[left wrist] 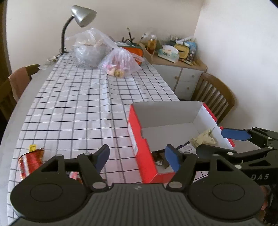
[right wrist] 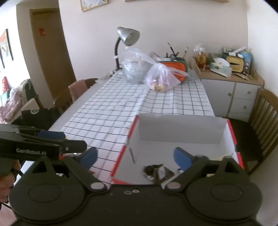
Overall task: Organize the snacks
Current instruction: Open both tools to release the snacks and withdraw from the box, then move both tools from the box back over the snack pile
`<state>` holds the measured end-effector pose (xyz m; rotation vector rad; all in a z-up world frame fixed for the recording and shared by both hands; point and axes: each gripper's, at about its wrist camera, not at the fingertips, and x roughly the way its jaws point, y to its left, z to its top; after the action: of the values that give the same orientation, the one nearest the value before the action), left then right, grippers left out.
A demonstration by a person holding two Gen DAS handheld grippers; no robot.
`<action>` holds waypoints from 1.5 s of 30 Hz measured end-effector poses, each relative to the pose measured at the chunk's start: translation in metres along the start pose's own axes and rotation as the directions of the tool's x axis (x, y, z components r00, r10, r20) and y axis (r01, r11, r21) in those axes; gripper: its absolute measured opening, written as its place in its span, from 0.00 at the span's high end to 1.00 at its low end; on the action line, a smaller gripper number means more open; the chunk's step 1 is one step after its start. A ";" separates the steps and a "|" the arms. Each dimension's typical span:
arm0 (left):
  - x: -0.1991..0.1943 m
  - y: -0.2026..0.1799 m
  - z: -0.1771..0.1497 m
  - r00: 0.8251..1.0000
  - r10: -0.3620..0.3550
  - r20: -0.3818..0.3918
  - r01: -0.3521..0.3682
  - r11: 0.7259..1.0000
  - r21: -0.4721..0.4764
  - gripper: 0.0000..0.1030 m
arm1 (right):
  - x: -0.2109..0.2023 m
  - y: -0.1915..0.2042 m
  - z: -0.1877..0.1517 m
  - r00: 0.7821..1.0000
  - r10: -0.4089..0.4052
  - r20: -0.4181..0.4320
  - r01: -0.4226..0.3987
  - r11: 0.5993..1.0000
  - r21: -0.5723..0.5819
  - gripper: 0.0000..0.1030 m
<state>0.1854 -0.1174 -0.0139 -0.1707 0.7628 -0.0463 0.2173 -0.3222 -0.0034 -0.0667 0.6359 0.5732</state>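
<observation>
A red cardboard box [left wrist: 139, 142] with a white inside stands open on the checked tablecloth; it also shows in the right wrist view [right wrist: 180, 128]. A pale snack packet [left wrist: 204, 138] and dark wrapped snacks [left wrist: 159, 159] lie inside it, the dark snacks also in the right wrist view [right wrist: 156, 171]. A red foil snack packet [left wrist: 29, 161] lies on the cloth at the near left. My left gripper [left wrist: 137, 156] is open and empty, astride the box's near left wall. My right gripper [right wrist: 134, 156] is open and empty, over the box's near left wall, and shows at the box's right side in the left view [left wrist: 215, 140].
Two clear plastic bags [left wrist: 119, 63] with food, a grey lamp [left wrist: 83, 14] and an orange container [right wrist: 173, 67] stand at the table's far end. Wooden chairs [left wrist: 213, 95] flank the table. A cluttered white cabinet [right wrist: 231, 90] stands at the far right.
</observation>
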 end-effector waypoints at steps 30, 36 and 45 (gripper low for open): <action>-0.045 0.129 -0.088 0.985 0.171 -0.032 -0.174 0.975 -0.141 0.20 | 0.097 0.095 -0.033 0.967 0.104 -0.234 -0.095 0.994 0.052 0.00; -0.043 0.139 -0.101 0.986 0.157 -0.061 -0.164 0.975 -0.148 0.20 | 0.131 0.112 -0.046 0.947 0.087 -0.311 -0.078 0.996 0.042 0.01; -0.034 0.152 -0.117 0.982 0.144 -0.123 -0.162 0.976 -0.144 0.20 | 0.171 0.130 -0.065 0.913 0.049 -0.404 -0.052 0.999 0.003 0.02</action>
<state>0.0772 0.0197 -0.0997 -0.2572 0.8900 0.1511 0.2252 -0.1446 -0.1404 -0.1801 1.0418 0.6174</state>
